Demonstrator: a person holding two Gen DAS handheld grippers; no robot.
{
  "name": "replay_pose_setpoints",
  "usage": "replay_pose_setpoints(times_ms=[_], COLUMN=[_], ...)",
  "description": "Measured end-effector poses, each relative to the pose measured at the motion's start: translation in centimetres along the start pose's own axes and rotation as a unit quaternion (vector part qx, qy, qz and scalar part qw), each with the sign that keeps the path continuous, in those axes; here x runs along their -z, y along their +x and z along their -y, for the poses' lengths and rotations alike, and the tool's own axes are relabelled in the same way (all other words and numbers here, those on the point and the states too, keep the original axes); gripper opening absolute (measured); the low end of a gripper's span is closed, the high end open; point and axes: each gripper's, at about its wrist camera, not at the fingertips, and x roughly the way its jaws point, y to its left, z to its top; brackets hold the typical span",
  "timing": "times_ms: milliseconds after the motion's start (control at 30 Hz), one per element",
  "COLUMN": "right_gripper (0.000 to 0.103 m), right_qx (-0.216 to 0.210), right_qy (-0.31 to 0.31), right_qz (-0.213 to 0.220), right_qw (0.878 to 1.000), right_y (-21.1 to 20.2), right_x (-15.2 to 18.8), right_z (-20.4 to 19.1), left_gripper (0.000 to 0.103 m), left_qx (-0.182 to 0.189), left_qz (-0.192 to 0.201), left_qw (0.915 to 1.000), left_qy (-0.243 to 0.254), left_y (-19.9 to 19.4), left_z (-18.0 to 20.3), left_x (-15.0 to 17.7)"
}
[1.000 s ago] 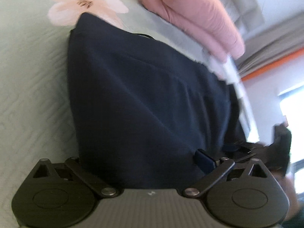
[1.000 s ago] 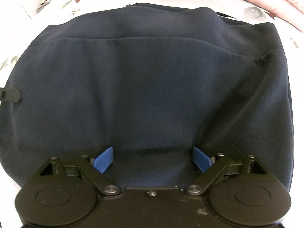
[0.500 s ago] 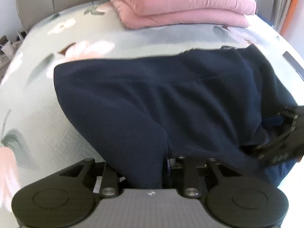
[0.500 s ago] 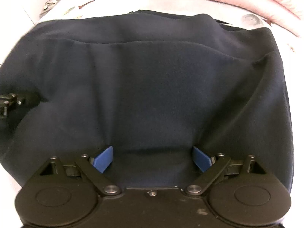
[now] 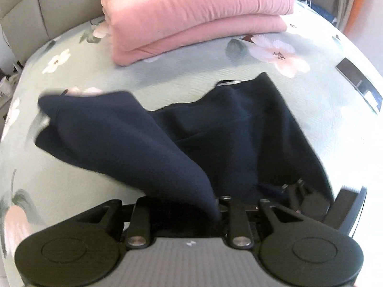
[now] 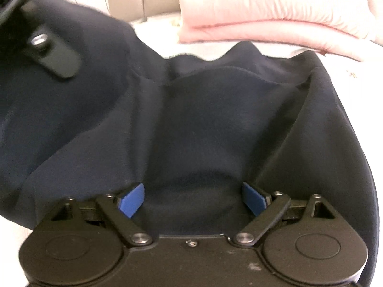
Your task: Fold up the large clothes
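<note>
Left gripper [image 5: 189,212]: its jaws are pinching a gathered edge of the navy garment [image 5: 239,138], carrying that flap above the bedspread [image 5: 167,81].
Navy garment: it is lying mid-bed, in front of the folded pink blanket [image 5: 196,16]; its left part is hanging from the grip.
Right gripper [image 6: 191,198]: its jaws are standing wide, blue pads [image 6: 131,199] over the near hem, holding nothing.
Doing it well: I judge the flap is needing a level carry across, edges matched, while the right side is steadying the base.
</note>
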Motion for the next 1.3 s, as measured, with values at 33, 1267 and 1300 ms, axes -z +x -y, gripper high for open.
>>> replay_pose_setpoints(times_ms=[33, 1267, 1300], right_gripper=[0.103, 0.103, 0.103], right_qx=[-0.003, -0.293, -0.298], right_qy=[0.001, 0.186, 0.176], right_qz=[0.011, -0.078, -0.078], right_qw=[1.0, 0.935, 0.935], right_y=[-0.4, -1.2, -1.2], right_x=[0.5, -8.9, -9.0], right_z=[0.2, 10.3, 9.6], left_gripper=[0.028, 0.055, 0.055], left_qx=[0.005, 0.124, 0.123], left_qz=[-0.002, 0.044, 0.044], left_qw=[1.0, 0.9904, 0.9906], left_qy=[-0.008, -0.043, -0.041], left_y=[0.4, 4.5, 4.6], left_z=[0.9, 4.5, 4.5], left_x=[-0.3, 4.3, 4.3])
